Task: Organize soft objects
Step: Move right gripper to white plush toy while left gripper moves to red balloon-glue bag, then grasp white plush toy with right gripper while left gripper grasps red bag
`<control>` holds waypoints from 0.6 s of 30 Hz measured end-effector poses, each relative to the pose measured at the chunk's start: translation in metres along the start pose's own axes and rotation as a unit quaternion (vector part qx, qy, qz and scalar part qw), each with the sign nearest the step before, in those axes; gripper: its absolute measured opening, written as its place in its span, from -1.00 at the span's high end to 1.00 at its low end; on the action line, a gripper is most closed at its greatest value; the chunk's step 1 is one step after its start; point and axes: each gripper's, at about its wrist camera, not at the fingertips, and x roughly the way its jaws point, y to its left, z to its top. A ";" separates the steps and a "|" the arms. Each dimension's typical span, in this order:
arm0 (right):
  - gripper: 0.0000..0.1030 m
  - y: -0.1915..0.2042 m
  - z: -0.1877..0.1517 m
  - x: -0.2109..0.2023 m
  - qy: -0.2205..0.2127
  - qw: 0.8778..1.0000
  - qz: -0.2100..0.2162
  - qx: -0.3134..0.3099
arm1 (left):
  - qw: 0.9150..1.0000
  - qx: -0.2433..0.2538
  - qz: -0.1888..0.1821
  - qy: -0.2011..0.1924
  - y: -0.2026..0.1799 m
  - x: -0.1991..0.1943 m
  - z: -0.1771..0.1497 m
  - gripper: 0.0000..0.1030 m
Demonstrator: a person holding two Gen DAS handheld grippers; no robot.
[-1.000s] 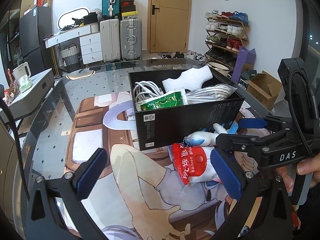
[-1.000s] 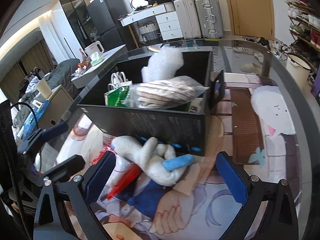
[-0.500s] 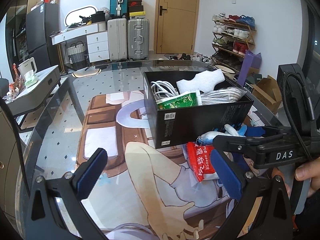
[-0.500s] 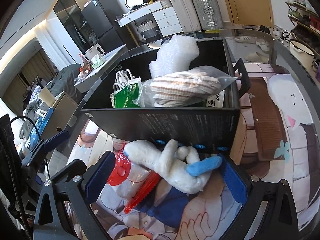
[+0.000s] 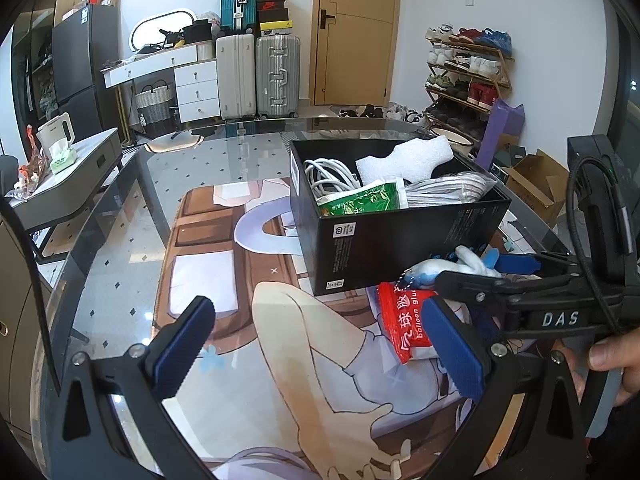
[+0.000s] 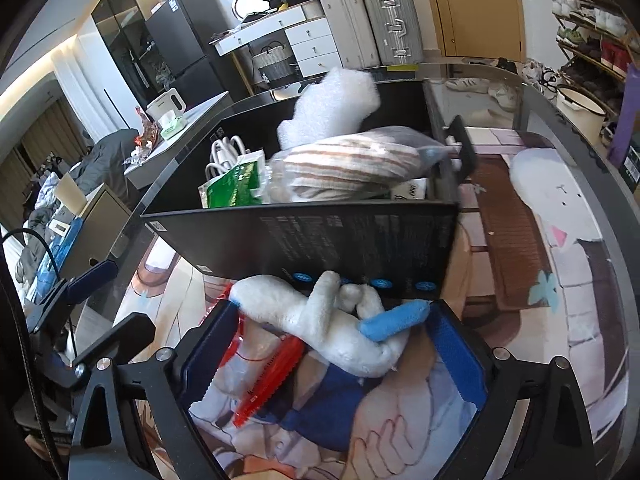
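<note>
The plush toy (image 6: 344, 336), white with blue tips, lies on the counter (image 5: 120, 264) right between the two blue pads of the right claw (image 6: 332, 356). That claw is wide but its jaws are closing in, and the pads do not press on the toy yet. Just under the toy, on the claw's left side, lies a red and white balloon glue packet (image 6: 264, 380). The left claw (image 5: 316, 348) is wide too, with nothing between its pads, only the picture mat (image 5: 304, 360) on the counter. The packet sits just past its right pad. A person's hand (image 5: 612, 360) holds the right claw's handle at the edge of that view. Just behind the toy, touching it or nearly so, stands the black box (image 6: 320, 240). Inside the box are a white cable (image 5: 328, 176), a green packet (image 5: 360, 200), a bag of striped cloth (image 6: 348, 168) and a white foam piece (image 6: 328, 108). Far beyond the counter stand suitcases (image 5: 256, 76) and a shoe rack (image 5: 464, 76).
</note>
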 end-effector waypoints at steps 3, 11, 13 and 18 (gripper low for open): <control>-0.85 -0.008 -0.003 -0.004 -0.003 1.000 -0.005 0.000 | 1.000 0.003 0.000 0.001 0.000 0.000 0.000 -1.00; -0.85 -0.033 -0.008 -0.017 -0.004 0.999 -0.035 -0.006 | 1.000 0.000 -0.021 0.015 -0.005 0.003 -0.001 -1.00; -0.85 -0.040 -0.009 -0.019 -0.004 0.999 -0.040 -0.009 | 0.999 0.004 -0.029 0.020 -0.009 0.005 -0.002 -1.00; -0.85 -0.050 -0.009 -0.024 0.001 0.999 -0.038 -0.019 | 0.998 0.011 -0.043 0.034 -0.017 0.009 -0.002 -1.00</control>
